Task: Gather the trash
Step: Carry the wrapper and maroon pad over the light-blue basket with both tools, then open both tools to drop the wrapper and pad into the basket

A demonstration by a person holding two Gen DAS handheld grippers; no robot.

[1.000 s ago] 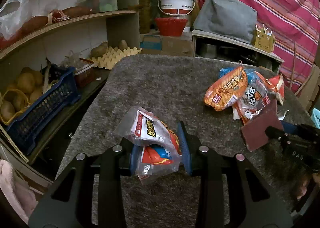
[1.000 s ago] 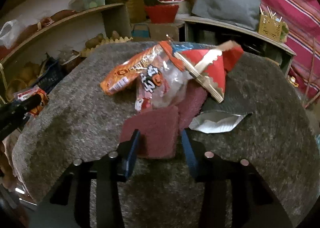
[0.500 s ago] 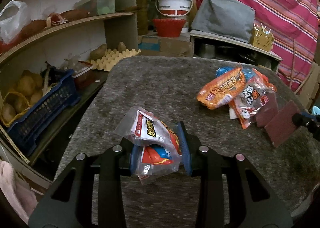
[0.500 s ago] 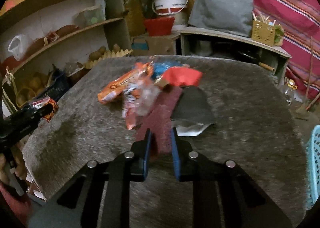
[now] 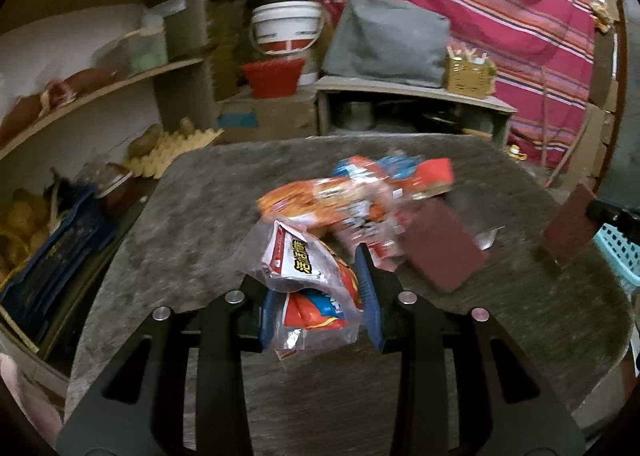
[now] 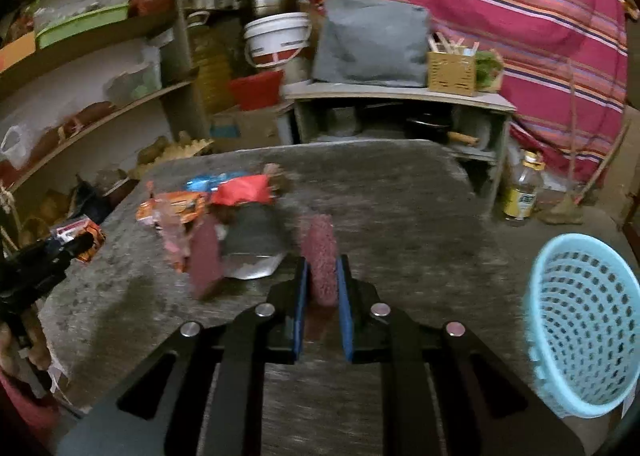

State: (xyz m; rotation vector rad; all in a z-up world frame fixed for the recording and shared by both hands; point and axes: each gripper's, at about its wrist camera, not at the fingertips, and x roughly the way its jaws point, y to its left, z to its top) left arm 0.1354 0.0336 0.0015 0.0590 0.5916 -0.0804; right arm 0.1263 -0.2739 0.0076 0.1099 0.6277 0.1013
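My left gripper (image 5: 316,280) is shut on a crumpled clear, white and red snack wrapper (image 5: 304,268), held above the grey carpeted table (image 5: 192,223). My right gripper (image 6: 323,264) is shut on a maroon scouring pad (image 6: 320,244), its jaws closing tight on it, the pad standing on edge above the table. A pile of orange, blue and red wrappers (image 5: 352,195) lies mid-table beside a second maroon pad (image 5: 440,252) and a silver-lined dark wrapper (image 6: 252,240). A light blue mesh basket (image 6: 580,320) sits to the right of my right gripper.
Curved wooden shelves (image 5: 100,91) on the left hold potatoes, a blue crate (image 5: 52,256) and an egg tray. Behind the table stand a white bucket (image 5: 286,31), a red bowl, and a low cabinet with a grey cushion (image 6: 372,43). A bottle (image 6: 520,191) stands on the floor.
The right gripper closed on the maroon pad, lifted it off the pile and carried it right, bringing the blue basket into view. The left gripper moved right toward the pile, still holding its wrapper.
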